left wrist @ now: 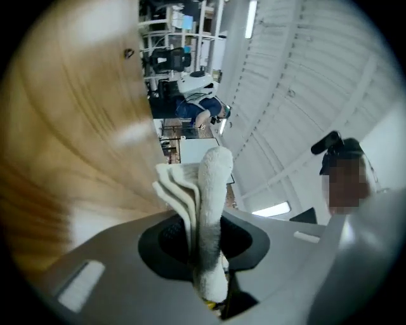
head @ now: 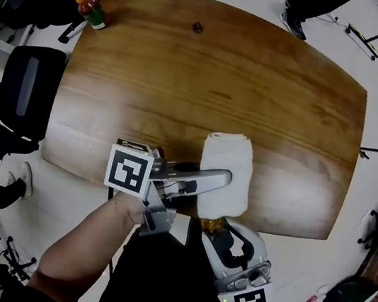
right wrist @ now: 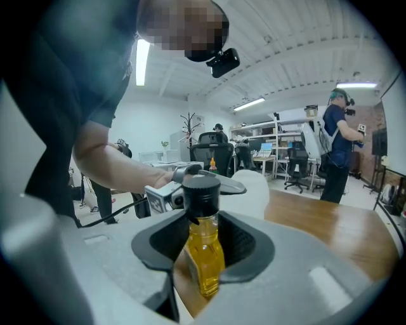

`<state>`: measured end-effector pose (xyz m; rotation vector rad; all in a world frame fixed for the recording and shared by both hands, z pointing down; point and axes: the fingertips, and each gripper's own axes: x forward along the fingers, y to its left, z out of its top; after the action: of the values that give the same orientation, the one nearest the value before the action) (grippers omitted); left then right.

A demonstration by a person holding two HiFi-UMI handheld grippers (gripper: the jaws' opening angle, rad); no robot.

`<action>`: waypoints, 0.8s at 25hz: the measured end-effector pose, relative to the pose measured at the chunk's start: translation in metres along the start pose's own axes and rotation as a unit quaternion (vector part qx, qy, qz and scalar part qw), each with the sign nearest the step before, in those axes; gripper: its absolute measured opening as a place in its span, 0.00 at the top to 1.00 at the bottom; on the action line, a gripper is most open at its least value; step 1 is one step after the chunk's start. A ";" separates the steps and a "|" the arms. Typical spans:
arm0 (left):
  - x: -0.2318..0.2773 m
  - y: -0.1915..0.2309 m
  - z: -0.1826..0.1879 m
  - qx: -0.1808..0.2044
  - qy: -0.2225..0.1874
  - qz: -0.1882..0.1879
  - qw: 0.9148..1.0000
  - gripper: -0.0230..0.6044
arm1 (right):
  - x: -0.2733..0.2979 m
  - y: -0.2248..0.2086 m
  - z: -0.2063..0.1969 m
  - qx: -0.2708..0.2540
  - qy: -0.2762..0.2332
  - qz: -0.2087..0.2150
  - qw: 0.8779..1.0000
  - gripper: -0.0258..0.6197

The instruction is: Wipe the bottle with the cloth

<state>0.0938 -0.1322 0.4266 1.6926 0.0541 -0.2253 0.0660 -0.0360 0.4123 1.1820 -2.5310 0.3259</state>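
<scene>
A folded white cloth point(head: 226, 166) hangs over the near edge of the wooden table point(head: 186, 82), and my left gripper point(head: 218, 181) is shut on it. In the left gripper view the cloth point(left wrist: 212, 190) stands pinched between the jaws of that gripper point(left wrist: 206, 257). Just below, my right gripper point(head: 223, 237) is shut on a small bottle point(head: 215, 224) of yellow liquid. In the right gripper view the bottle point(right wrist: 204, 244) stands upright with a black cap between the jaws of that gripper point(right wrist: 204, 254). The cloth point(right wrist: 257, 190) sits right behind the cap. I cannot tell if they touch.
Two sauce bottles point(head: 90, 10) stand at the table's far left corner, and a small dark object point(head: 197, 27) lies near the far edge. A black office chair point(head: 31, 88) is to the left of the table. A person's feet point(head: 295, 21) show beyond the far edge.
</scene>
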 end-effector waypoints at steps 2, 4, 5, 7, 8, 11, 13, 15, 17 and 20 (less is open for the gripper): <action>0.004 0.002 -0.008 -0.046 0.015 -0.010 0.999 0.80 | -0.001 0.001 -0.002 0.000 0.002 0.001 1.000 0.77; 0.007 0.018 -0.020 -0.014 0.055 0.032 0.998 0.80 | -0.003 0.000 -0.003 -0.001 0.003 0.003 1.000 0.77; 0.009 0.027 -0.026 0.011 0.078 0.057 0.995 0.80 | -0.004 -0.002 -0.002 -0.002 0.002 0.004 1.000 0.77; 0.010 0.043 -0.038 0.050 0.116 0.095 0.987 0.80 | -0.005 -0.004 -0.001 -0.002 -0.001 0.003 1.000 0.77; 0.010 0.050 -0.043 0.061 0.132 0.107 0.984 0.81 | -0.005 -0.005 0.000 0.000 -0.004 0.003 1.000 0.77; 0.008 0.061 -0.053 0.091 0.158 0.130 0.975 0.81 | -0.004 -0.003 -0.001 0.003 -0.007 0.004 1.000 0.77; 0.007 0.068 -0.055 0.129 0.176 0.150 0.964 0.81 | -0.004 -0.003 -0.001 0.002 -0.010 0.003 1.000 0.77; 0.003 0.080 -0.056 0.172 0.200 0.178 0.948 0.81 | -0.002 -0.003 -0.002 0.003 -0.012 0.001 1.000 0.77; -0.003 0.091 -0.056 0.207 0.220 0.202 0.932 0.81 | 0.001 -0.001 -0.004 0.005 -0.010 0.000 1.000 0.77; -0.011 0.103 -0.058 0.272 0.249 0.238 0.898 0.81 | 0.003 0.002 -0.005 0.003 -0.007 0.003 1.000 0.77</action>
<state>0.1065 -0.0874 0.5357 2.2218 -0.0496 0.6229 0.0636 -0.0346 0.4178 1.1822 -2.5489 0.3267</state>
